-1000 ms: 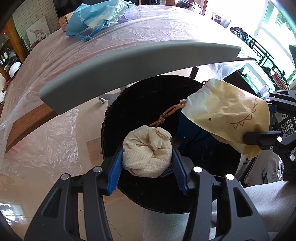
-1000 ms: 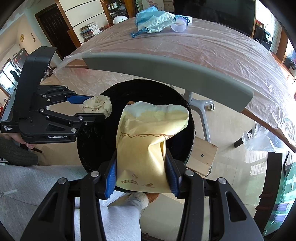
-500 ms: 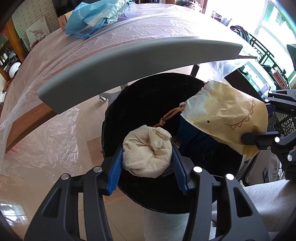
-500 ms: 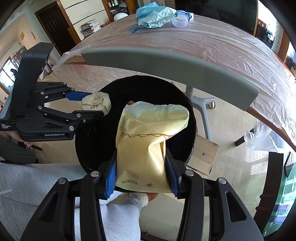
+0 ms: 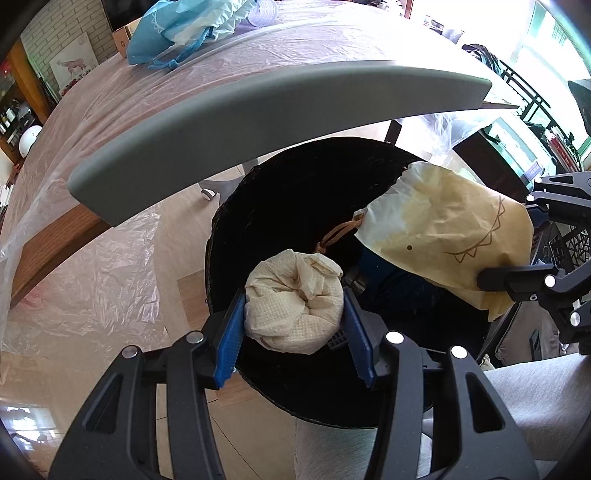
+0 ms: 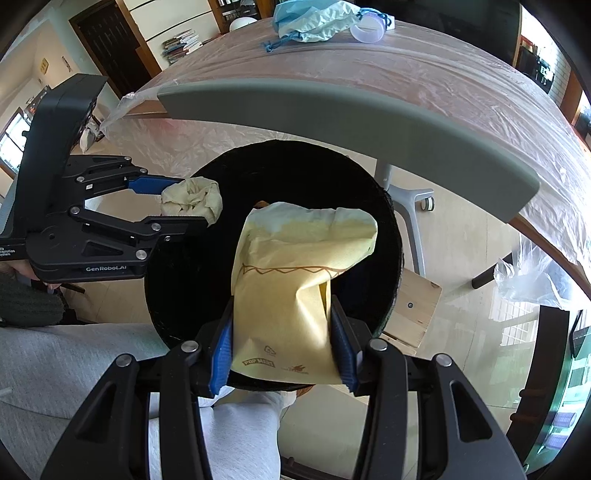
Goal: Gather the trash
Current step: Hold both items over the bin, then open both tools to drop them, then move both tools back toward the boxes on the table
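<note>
My left gripper (image 5: 293, 314) is shut on a crumpled cream paper towel (image 5: 293, 301) and holds it over the open black trash bin (image 5: 295, 206). My right gripper (image 6: 282, 339) is shut on a yellow paper bag (image 6: 291, 295) and holds it over the same bin (image 6: 207, 258). The bag also shows in the left wrist view (image 5: 447, 240), and the towel in the right wrist view (image 6: 192, 197). Inside the bin lie a dark blue item (image 5: 380, 266) and a brown cord (image 5: 336, 234).
A grey chair back (image 5: 258, 122) arches over the bin. Behind it is a table under clear plastic sheet (image 6: 424, 74), with a blue drawstring bag (image 6: 310, 18) and a tape roll (image 6: 367, 31). A wooden block (image 6: 415, 310) lies on the floor right of the bin.
Both grippers keep their hold and have shifted only slightly over the bin. The chair back and bin sit a little higher in the left wrist view.
</note>
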